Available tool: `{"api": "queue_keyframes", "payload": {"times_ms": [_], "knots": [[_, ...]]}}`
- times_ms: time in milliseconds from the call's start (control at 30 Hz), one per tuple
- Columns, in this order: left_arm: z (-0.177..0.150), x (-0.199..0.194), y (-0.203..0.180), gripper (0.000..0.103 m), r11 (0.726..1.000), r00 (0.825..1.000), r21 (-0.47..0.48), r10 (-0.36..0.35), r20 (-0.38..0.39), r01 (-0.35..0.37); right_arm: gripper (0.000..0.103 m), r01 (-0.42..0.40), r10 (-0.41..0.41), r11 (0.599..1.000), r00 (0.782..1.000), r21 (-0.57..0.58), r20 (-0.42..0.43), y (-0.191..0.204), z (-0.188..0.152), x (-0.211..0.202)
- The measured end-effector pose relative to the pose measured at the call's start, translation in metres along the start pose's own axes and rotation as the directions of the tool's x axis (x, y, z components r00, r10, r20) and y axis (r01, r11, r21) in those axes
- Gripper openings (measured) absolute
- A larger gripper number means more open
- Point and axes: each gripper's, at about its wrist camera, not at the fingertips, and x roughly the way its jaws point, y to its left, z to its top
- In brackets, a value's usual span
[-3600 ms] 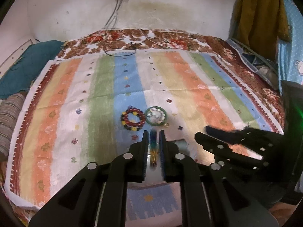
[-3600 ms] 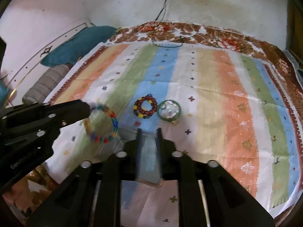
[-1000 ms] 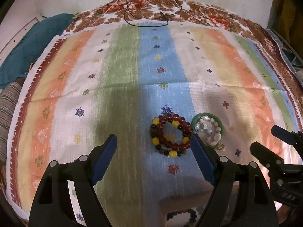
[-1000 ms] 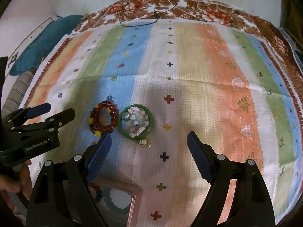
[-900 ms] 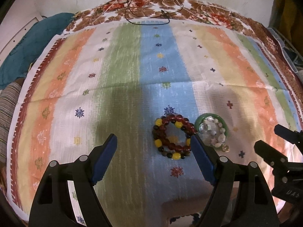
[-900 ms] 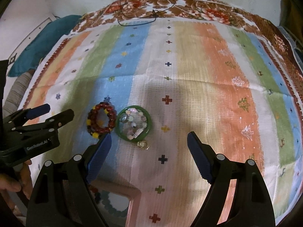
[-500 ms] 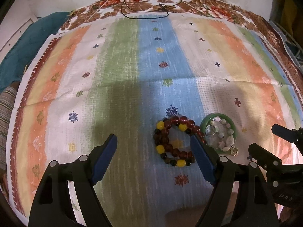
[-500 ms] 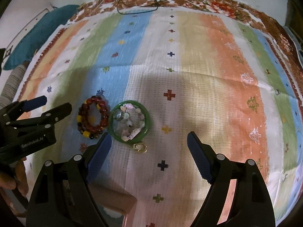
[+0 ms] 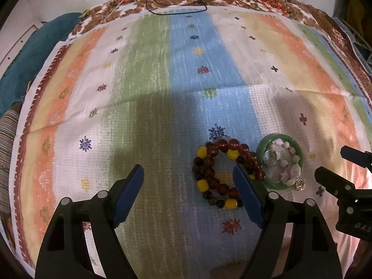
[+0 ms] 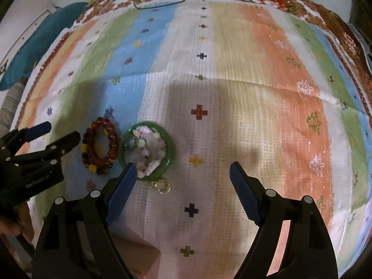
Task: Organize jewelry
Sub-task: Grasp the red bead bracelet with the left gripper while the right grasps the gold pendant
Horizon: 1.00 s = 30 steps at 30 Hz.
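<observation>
Closing in on the pile now, you've got both grippers lower and nearer the jewelry than a second ago, and both sets of jaws are spread wide with nothing in them. Back a few seconds the left gripper [image 9: 188, 179] was pinched on that multicolour bead bracelet; that's gone from view, so I'd guess it's already been dropped off in the pinkish box that was peeking in at the near edge a second ago. Now only a sliver of something pinkish shows there, too little to call.

What's left on the striped bedspread [image 9: 144, 74]: the red and yellow bead bracelet [image 9: 220, 176] sits on the blue stripe, just inside your left gripper's right finger, touching the green bangle [image 9: 280, 162] to its right. The bangle has a heap of pale beads and a ring lying inside it, and a small gold charm [image 10: 160, 186] rests right at its near edge.

Your right gripper [image 10: 181, 176] has its left finger overlapping the near rim of the bangle, so that one looks like its next pick. Left gripper looks lined up for the bead bracelet, though it's off-centre to the right, so shift over before you squeeze.
</observation>
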Motion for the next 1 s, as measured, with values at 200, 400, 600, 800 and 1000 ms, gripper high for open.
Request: {"api": "queue_keyframes", "payload": {"times_ms": [200,400,600,800,1000], "knots": [[-0.001,0.003,-0.002,0.077,1.0,1.0,-0.005,-0.013,-0.012,0.013,0.082,-0.004,0.003,0.999,1.0,-0.042,-0.027,0.007,-0.005,0.005],[0.001,0.008,-0.003,0.077,1.0,1.0,-0.004,-0.009,-0.014,0.009,0.082,-0.017,0.012,0.996,0.998,-0.084,-0.055,0.014,-0.009,0.01],[0.004,0.017,-0.008,0.075,1.0,1.0,0.02,0.006,-0.026,-0.005,0.073,-0.031,0.021,0.992,0.996,-0.118,-0.089,0.019,-0.014,0.02],[0.006,0.024,-0.012,0.073,0.999,0.999,0.043,0.021,-0.029,-0.02,0.069,-0.022,0.008,0.989,0.995,-0.148,-0.1,0.024,-0.017,0.029],[0.008,0.032,-0.013,0.068,0.998,0.999,0.06,0.033,-0.038,-0.031,0.059,-0.007,-0.009,0.986,0.996,-0.169,-0.093,0.029,-0.012,0.036]]}}
